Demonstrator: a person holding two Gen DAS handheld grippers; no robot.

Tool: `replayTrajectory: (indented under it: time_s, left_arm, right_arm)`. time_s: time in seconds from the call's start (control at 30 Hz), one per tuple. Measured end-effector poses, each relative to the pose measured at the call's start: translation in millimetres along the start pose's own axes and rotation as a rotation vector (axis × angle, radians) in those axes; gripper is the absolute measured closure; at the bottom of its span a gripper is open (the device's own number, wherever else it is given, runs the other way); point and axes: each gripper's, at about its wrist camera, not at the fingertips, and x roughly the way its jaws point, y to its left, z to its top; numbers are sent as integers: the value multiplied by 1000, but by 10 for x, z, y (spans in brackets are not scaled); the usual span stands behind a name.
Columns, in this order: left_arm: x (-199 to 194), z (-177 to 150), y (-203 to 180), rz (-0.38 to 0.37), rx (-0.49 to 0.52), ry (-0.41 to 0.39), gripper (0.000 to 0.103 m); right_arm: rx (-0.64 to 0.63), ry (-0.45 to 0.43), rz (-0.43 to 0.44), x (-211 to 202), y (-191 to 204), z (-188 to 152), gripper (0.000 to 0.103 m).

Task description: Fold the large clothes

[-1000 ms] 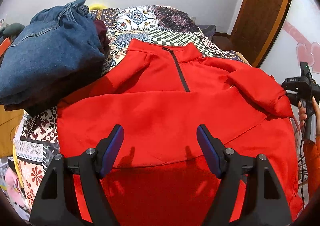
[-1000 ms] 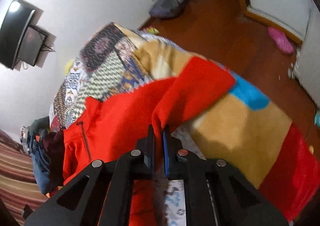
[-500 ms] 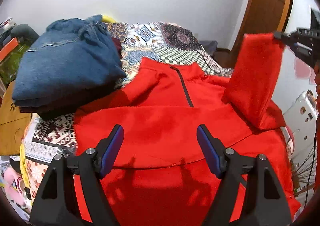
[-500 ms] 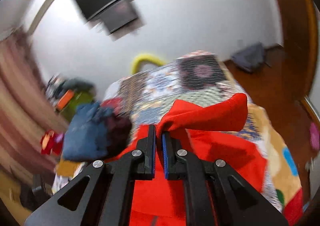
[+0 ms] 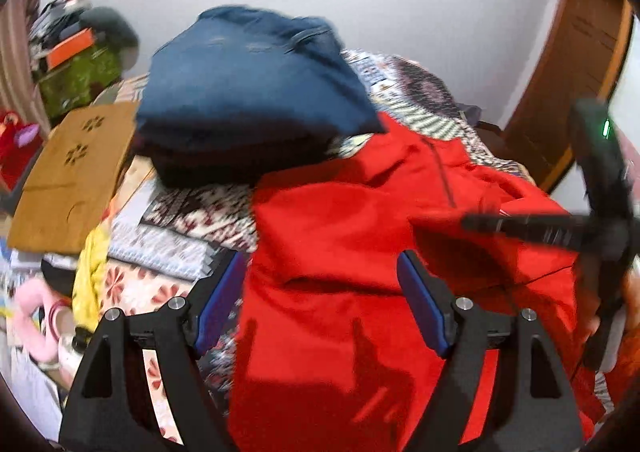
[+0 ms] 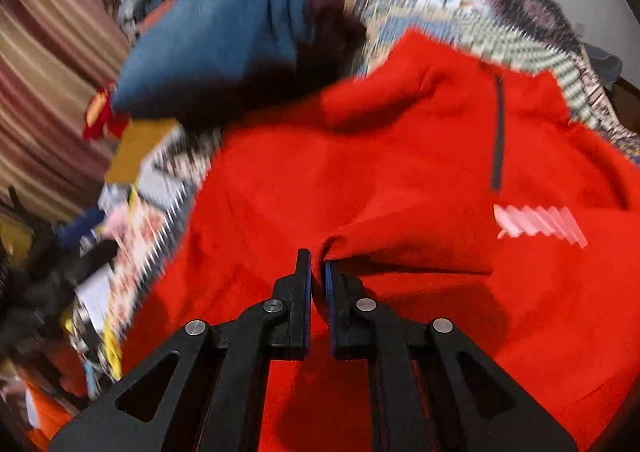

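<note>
Sweatshirt [image 6: 400,180] sleeve seemingly pinched by right gripper [image 6: 317,276].

Left wrist view: looking forward, close above red zip-neck fleece pullover [image 5: 340,236], facing white wall. Right wrist view: looking closer across same pullover [image 6: 400,172]. Both sharing folded blue denim pile [image 5: 248,84] [image 6: 212,52].

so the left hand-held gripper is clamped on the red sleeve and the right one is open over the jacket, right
No, the sides are swapped. The right hand-held gripper is clamped on the red sleeve, as the right wrist view shows. The left hand-held gripper is open over the jacket, as the left wrist view shows.
</note>
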Motion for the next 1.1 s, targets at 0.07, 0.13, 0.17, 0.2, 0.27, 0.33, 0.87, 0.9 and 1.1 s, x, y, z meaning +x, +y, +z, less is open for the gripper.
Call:
replayTrajectory:
  time_s: [0.07, 0.13, 0.17, 0.2, 0.27, 0.33, 0.87, 0.9, 1.1]
  left_arm:
    - [51, -50, 84, 7, -26, 22, 25]
    - [97, -75, 133, 8, -40, 38, 25]
    - [112, -85, 135, 7, -43, 43, 25]
    - [136, -89, 132, 6, -46, 49, 25]
    - [175, -89, 91, -2, -40, 57, 25]
    - [189, -77, 29, -4, -23, 59, 25]
    - [731, 40, -1266, -49, 329, 150, 25]
    - [784, 26, -1337, -48, 355, 159, 25]
    - [1171, -71, -1691, -21, 482, 196, 31]
  right_arm:
    - [-25, 52, -18, 94, 41, -80, 95]
    - [-51, 105, -29, 150, 58, -127, 89]
    - [-56, 126, -22, 138, 61, -147, 82]
    - [-56, 135, -14, 123, 52, -166, 80]
    - [-54, 124, -19, 10, 7, -197, 69]
    - [-52, 89, -29, -140, -43, -209, 64]
    - [187, -228, -337, -1412, -1404, -576, 51]
    - [207, -233, -348, -1462, -1488, -608, 51]
    - [336, -235, -359, -1586, -1882, -823, 51]
